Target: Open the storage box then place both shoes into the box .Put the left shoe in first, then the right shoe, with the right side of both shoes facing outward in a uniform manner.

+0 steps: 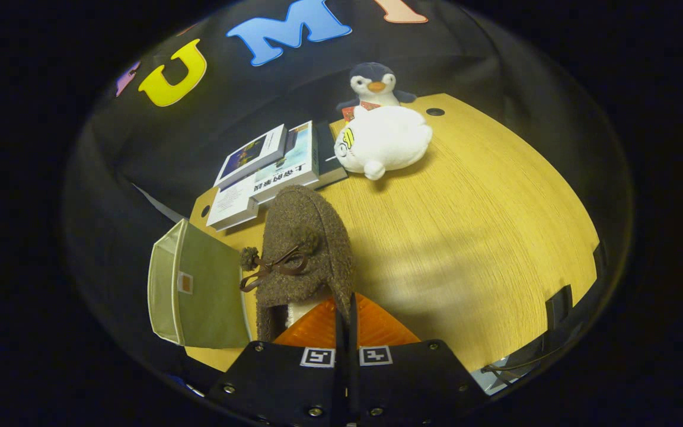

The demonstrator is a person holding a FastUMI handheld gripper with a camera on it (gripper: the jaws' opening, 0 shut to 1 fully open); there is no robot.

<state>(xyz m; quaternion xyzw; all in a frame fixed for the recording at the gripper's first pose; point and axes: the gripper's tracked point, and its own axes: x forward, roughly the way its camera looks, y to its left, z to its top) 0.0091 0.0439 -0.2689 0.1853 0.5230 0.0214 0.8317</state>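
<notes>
**Shoe held aloft, box off to the left of the fingers**

The gripper had its fingers clenched on the rear rim of a brown woolly shoe, the two pads pressed nearly together on the thin edge of its collar. The shoe stretched straight ahead of the fingers, its long axis running with them, heel nearest and toe pointing toward the books at the far side of the surface. A small bow and pompom sat on its upper. It appeared lifted clear of the wood, though that was hard to confirm. The green storage box stood just left of the shoe, at the surface's near-left edge. Whether its opening was already exposed could not be told. The coming move would likely turn on carrying the shoe sideways, leftward.
</notes>
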